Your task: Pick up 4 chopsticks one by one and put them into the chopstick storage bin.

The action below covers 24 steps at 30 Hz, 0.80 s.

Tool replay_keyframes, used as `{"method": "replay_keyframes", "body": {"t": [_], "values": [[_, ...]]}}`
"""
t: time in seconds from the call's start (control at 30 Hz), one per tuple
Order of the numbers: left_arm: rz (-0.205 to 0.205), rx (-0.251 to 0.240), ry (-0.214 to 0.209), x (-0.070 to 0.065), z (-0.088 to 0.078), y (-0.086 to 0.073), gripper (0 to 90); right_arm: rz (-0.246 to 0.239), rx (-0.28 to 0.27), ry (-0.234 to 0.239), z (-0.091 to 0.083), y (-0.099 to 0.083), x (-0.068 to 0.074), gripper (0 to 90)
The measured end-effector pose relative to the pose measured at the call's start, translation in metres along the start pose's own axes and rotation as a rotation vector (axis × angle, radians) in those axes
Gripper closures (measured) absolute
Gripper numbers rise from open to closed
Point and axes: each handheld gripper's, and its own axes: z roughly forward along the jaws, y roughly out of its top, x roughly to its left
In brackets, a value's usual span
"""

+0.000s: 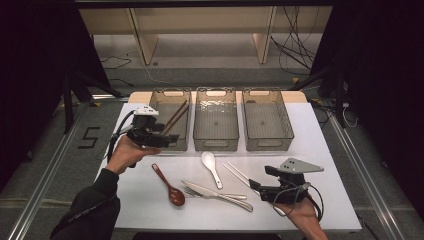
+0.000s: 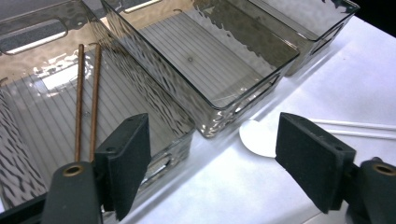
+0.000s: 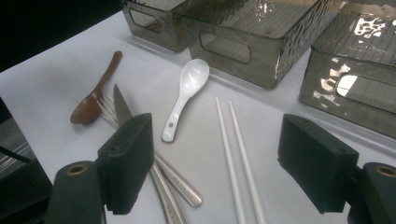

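Brown chopsticks lie in the left bin; the left gripper, fingers released, should lift clear beside it. Right gripper fingers released.

Open right tool over white chopsticks, white spoon, brown spoon, knife, bins

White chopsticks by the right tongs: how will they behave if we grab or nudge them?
The white chopsticks are thin, straight rods lying flat on the white table, so they are probably stiff and light. Their smooth finish suggests they may slip between the pads of the right tongs, which stand open. As two loose sticks lying side by side, a push would likely roll or split them.
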Motion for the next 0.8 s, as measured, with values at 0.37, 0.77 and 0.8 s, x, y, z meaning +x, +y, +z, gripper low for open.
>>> {"method": "replay_keyframes", "body": {"t": [0.37,0.77,0.8], "values": [[-0.018,-0.031,-0.042,-0.015,-0.003,-0.023,20.2,-0.003,0.045,-0.026,0.0,0.0,-0.006,27.7],[-0.008,-0.055,-0.059,-0.025,-0.014,-0.05,18.0,-0.079,0.26,-0.076,0.013,0.001,-0.021,32.0],[-0.007,-0.062,-0.059,-0.026,-0.015,-0.052,17.9,-0.087,0.277,-0.078,0.014,0.001,-0.022,32.3]]}}
